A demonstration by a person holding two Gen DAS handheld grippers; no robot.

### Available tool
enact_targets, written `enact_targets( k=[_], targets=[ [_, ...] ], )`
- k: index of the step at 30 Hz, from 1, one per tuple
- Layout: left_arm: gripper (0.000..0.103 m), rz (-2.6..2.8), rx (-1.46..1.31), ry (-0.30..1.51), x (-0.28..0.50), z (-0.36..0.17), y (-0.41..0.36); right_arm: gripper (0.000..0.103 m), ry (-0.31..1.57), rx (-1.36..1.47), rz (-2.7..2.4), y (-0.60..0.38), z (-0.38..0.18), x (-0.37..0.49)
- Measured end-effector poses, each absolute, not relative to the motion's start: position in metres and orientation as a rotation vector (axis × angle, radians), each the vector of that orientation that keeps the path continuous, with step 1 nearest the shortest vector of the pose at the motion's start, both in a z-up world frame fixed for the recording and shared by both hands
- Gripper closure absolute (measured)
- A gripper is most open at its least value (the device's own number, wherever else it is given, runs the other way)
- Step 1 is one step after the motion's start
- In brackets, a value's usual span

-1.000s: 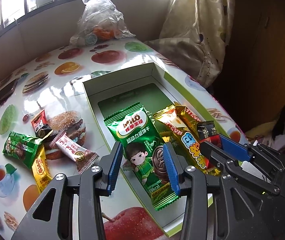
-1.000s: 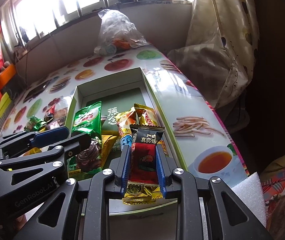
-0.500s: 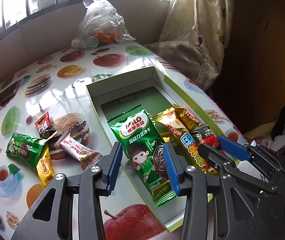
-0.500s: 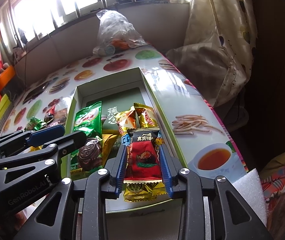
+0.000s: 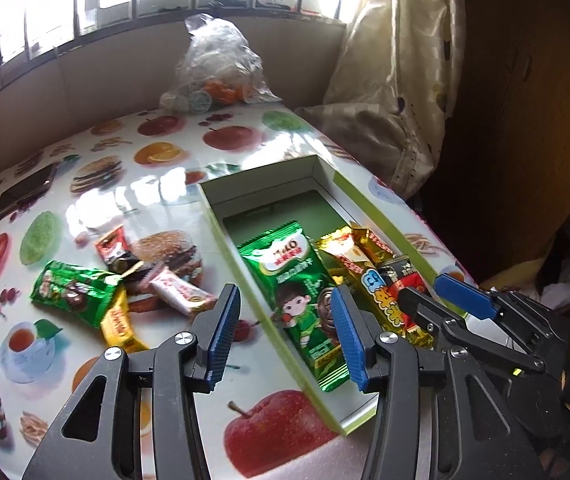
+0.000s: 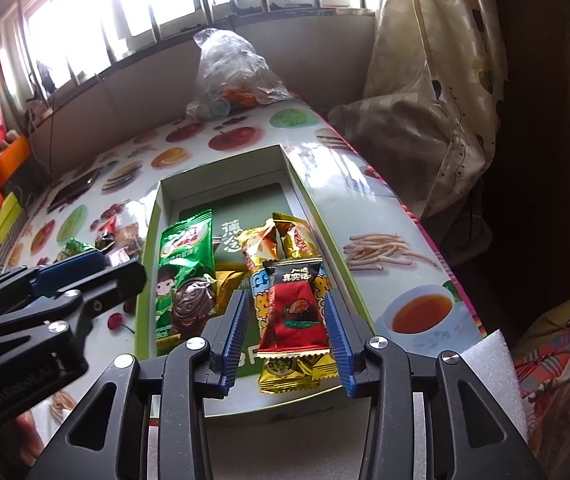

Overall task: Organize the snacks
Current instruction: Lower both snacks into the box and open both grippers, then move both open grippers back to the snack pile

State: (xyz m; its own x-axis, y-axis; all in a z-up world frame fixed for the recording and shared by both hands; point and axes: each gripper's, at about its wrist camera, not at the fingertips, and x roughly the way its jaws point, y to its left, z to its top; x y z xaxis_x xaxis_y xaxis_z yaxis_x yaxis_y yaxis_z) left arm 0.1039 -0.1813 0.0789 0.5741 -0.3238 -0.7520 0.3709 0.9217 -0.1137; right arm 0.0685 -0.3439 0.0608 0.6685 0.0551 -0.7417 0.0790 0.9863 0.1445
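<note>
Green-walled box [image 6: 147, 248] at frame centre hems your right gripper [image 6: 287, 334], now spread off the red packet [image 6: 295, 312] it pinched a second ago; your left gripper [image 5: 287, 338] stays spread.

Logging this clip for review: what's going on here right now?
A person with a handheld gripper in each hand is sorting snack packets into an open box. Both the left gripper and the right gripper are open and holding nothing. The green Milo packet and the red-and-black packet lie in the box with other snacks. Several packets, including a green packet and a pink packet, wait on the table.
</note>
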Motion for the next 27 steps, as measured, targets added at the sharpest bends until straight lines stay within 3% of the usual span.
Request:
enact_targets(
  k=[27],
  targets=[
    [0.054,-0.252,0.011,0.815,0.080,0.095,-0.095,0.057,0.765,0.101,0.109,-0.273,0.089,0.066]
  ],
)
